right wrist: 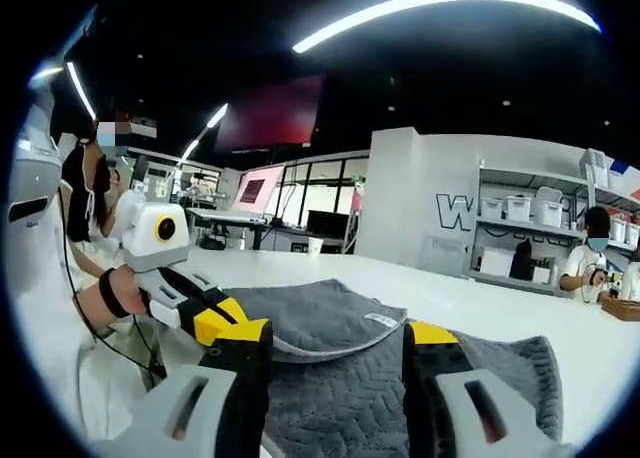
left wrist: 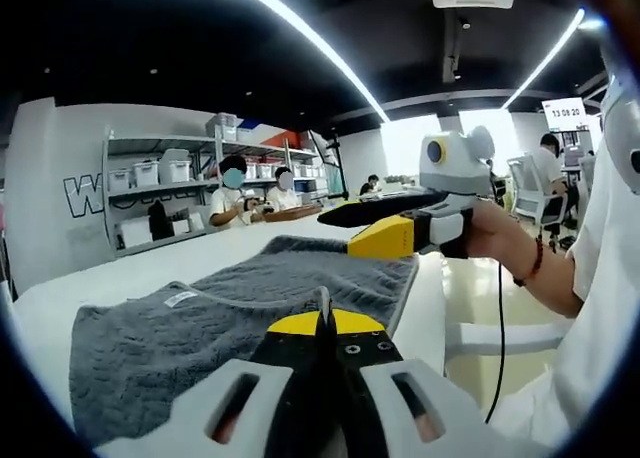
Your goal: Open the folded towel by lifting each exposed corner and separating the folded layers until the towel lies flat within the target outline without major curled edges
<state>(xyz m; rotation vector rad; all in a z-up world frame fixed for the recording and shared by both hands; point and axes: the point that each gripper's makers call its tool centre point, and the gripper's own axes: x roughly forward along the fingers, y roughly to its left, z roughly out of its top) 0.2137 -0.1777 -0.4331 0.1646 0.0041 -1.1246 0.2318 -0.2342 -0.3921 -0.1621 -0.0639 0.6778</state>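
Note:
A grey towel point(left wrist: 200, 328) with a small white label lies on the white table point(left wrist: 120, 273). My left gripper point(left wrist: 322, 323) has its yellow-tipped jaws pressed together at the towel's near corner, apparently pinching it. In the right gripper view the left gripper point(right wrist: 215, 316) sits at the left corner of the towel's point(right wrist: 330, 403) upper layer, which arches up off the layer below. My right gripper point(right wrist: 335, 353) stands wide open with the raised fold edge between its jaws, not touching it. A hand holds the right gripper point(left wrist: 338, 230) over the towel's far right edge.
The table's edge point(left wrist: 430, 308) drops off close to the towel, with floor, a dangling black cable point(left wrist: 498, 348) and a chair point(left wrist: 530, 193) beyond. Shelves with white bins point(left wrist: 160, 173) and seated people point(left wrist: 235, 198) line the far wall.

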